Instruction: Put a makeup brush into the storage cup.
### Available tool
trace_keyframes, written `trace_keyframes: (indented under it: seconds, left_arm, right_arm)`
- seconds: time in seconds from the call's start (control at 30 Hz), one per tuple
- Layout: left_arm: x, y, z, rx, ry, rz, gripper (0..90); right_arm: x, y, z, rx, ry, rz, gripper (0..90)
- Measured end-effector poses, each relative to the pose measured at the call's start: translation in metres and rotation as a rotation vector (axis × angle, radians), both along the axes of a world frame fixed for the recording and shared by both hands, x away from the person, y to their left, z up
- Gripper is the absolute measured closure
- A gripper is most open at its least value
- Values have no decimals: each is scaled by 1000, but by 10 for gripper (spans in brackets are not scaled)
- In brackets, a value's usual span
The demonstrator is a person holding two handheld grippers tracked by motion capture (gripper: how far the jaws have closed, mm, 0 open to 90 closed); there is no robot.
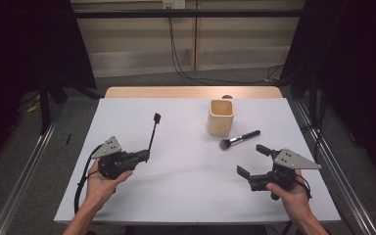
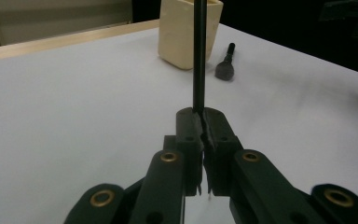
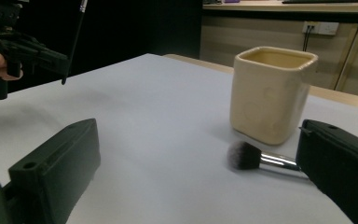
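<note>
Clamping the thin black brush (image 1: pixel 152 133) near its handle end, the left gripper (image 1: pixel 144 155) has its jaws closed tight on the stick so that the small head stands up and away from the white table (image 1: pixel 176 186), a hold that looks meant to carry it to the cream cup (image 1: pixel 221 117) standing toward the far right of the table. The right gripper (image 1: pixel 252 159) hovers with its jaws spread wide and nothing between them, aimed at the fluffy powder brush (image 1: pixel 239 139) lying flat just in front of the cup, probably lined up to pick it next.
</note>
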State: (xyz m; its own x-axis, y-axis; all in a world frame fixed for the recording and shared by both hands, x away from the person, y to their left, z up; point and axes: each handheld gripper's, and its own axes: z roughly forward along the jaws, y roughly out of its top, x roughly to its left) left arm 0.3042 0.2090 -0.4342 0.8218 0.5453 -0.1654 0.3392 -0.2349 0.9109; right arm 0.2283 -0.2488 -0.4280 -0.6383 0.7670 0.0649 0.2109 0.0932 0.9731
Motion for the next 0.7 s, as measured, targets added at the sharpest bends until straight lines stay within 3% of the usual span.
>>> trace_keyframes:
  seconds: [0.1,0.13,0.27,0.57,0.7]
  left_arm:
    - [-3,-6,1,-2,-4,-16,859]
    - [-4,-11,1,15,-14,-49,859]
    - [-5,-19,-2,26,-11,-65,859]
    - [-2,-33,-2,19,-17,-86,859]
    - [0,-43,3,-11,-23,-99,859]
  right_arm:
    - [2,4,2,9,-4,15,0]
    - [6,9,4,21,-1,25,0]
    - [12,18,4,36,5,53,0]
    - [23,40,9,26,-2,109,7]
    - [29,52,13,33,1,143,15]
